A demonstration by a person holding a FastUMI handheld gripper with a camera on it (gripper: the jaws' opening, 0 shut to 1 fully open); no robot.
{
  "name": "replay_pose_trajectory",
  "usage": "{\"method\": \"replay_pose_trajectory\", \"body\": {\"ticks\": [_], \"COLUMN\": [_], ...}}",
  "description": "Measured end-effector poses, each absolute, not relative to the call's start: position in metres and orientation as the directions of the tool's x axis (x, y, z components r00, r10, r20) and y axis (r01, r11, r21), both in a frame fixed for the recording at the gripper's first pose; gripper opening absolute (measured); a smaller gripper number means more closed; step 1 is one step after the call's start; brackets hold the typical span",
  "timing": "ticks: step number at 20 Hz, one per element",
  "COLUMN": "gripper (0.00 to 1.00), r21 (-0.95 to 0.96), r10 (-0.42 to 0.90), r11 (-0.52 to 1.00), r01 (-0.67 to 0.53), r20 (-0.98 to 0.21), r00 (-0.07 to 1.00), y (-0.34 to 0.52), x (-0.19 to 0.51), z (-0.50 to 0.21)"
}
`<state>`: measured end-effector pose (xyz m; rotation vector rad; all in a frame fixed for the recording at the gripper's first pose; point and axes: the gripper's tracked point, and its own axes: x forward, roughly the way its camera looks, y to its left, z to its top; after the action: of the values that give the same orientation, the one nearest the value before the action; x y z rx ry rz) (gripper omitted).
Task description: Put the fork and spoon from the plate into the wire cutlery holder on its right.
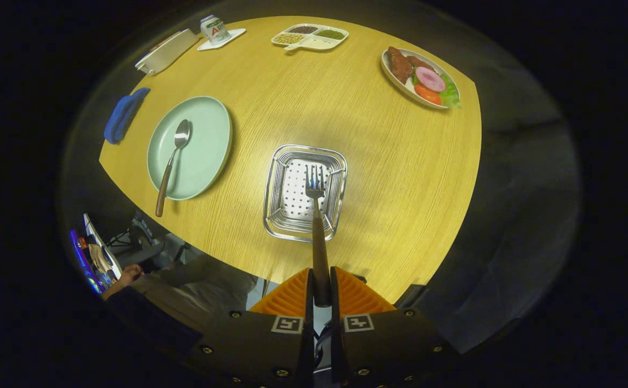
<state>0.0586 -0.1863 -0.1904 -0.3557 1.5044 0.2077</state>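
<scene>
My gripper (321, 288) is shut on the wooden handle of the fork (315, 205), high above the table. The fork points forward, its tines hanging over the inside of the wire cutlery holder (277, 186), a square metal basket with a perforated floor. Left of the holder lies the pale green plate (203, 143). On it rests the spoon (172, 161), bowl toward the far side, its wooden handle sticking out over the plate's near rim.
The round wooden table (389, 161) carries a plate of toy food (420, 78) at far right, a divided dish of beans (310, 36), a can on a coaster (214, 29), a white box (166, 51) and a blue cloth (124, 114). A person's hand (125, 277) shows below the table's near-left edge.
</scene>
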Motion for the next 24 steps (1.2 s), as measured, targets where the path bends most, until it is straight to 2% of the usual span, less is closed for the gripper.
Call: {"method": "replay_pose_trajectory", "body": {"ticks": [2,10,15,17,18,24], "gripper": [0.17,0.18,0.18,0.38,0.44,0.44], "r21": [-0.105,-0.091,-0.050,-0.010,0.010,0.083], "r10": [-0.077,-0.015,0.044,0.088,0.108,0.191], "r11": [0.935,0.962,0.966,0.963,0.963,0.949], "r01": [-0.339,-0.256,-0.253,-0.269,-0.269,-0.304], "r20": [-0.993,-0.959,-0.935,-0.933,-0.928,-0.919], "r00": [0.094,0.282,0.352,0.350,0.355,0.346], "y": [-0.188,-0.174,-0.142,-0.120,-0.111,-0.056], "x": [0.061,0.057,0.036,0.022,0.019,-0.002], "z": [-0.182,-0.138,-0.126,-0.130,-0.132,-0.150]}}
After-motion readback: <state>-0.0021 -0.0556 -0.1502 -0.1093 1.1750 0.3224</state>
